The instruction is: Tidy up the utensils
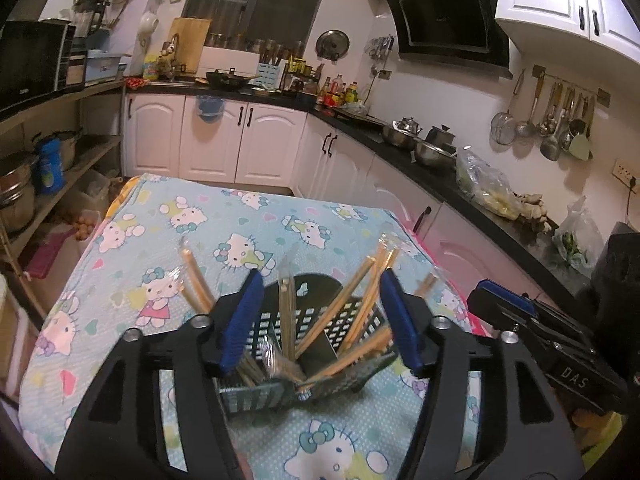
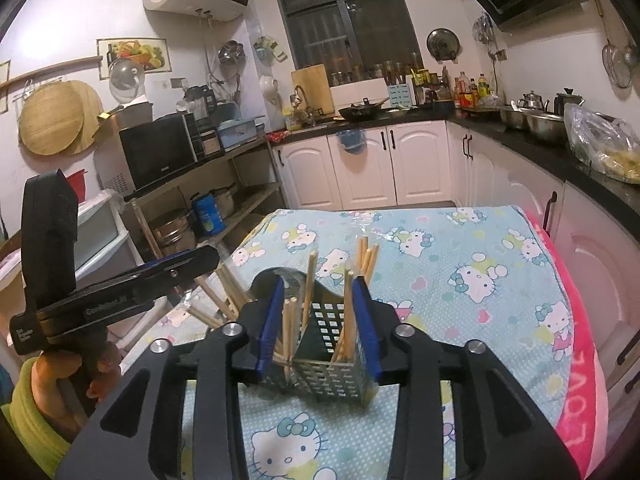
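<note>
Chopsticks (image 1: 362, 300) splay in the black caddy (image 1: 320, 344) near the counter's (image 1: 120, 240) front edge; both my left hand-held gripper (image 1: 320, 320) and right hand-held gripper (image 2: 320, 320) are spread apart, so I should gather leaning sticks gently.

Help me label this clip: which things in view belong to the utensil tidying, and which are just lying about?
Job:
- chopsticks
- utensil holder
- left hand-held gripper
- right hand-held gripper

Lying about:
- tablecloth
- microwave
- wok
- plastic bag

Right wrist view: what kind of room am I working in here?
A home kitchen, by the look of it: range hood, white base cabinets, microwave, and ladles hung on a wall rail.
</note>
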